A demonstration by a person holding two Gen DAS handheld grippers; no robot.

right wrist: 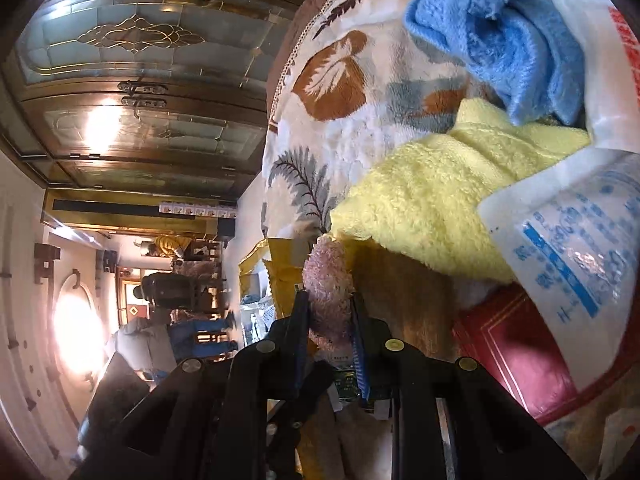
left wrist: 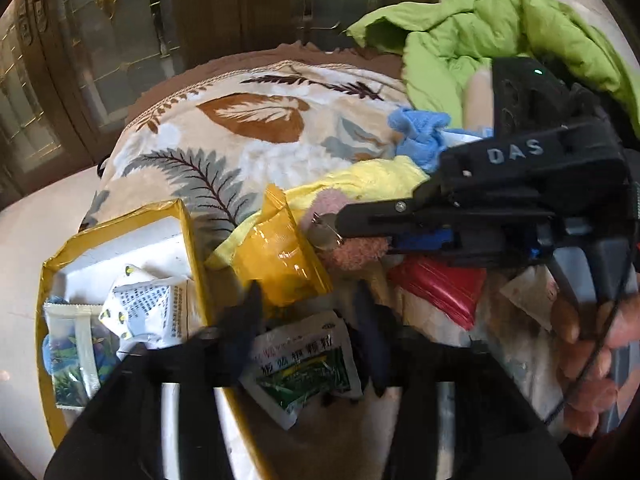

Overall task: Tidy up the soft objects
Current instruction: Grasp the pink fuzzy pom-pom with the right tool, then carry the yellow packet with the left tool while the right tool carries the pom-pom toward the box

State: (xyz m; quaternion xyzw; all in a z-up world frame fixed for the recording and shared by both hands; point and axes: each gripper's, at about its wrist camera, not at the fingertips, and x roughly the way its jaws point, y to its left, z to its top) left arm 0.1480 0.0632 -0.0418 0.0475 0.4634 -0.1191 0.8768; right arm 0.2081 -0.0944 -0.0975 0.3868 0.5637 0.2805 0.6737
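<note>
Yellow cloth (right wrist: 432, 200) and blue cloth (right wrist: 504, 40) crowd just behind the pink cloth (right wrist: 330, 292); a yellow packet (left wrist: 280, 256) lies beside it. The right claw (right wrist: 330, 304) is clenched on the pink cloth, while the left claw (left wrist: 308, 312) hangs released above a green sachet (left wrist: 308, 364).

Blanket (left wrist: 240, 128) cream, brown-grey leaf print; cloths yellow (right wrist: 432, 200), blue (right wrist: 504, 40), pink (right wrist: 330, 280); jacket (left wrist: 500, 32) lime

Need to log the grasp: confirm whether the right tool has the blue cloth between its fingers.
No: the right tool is shut on the pink fluffy cloth, while the blue cloth lies apart, further up the pile.
</note>
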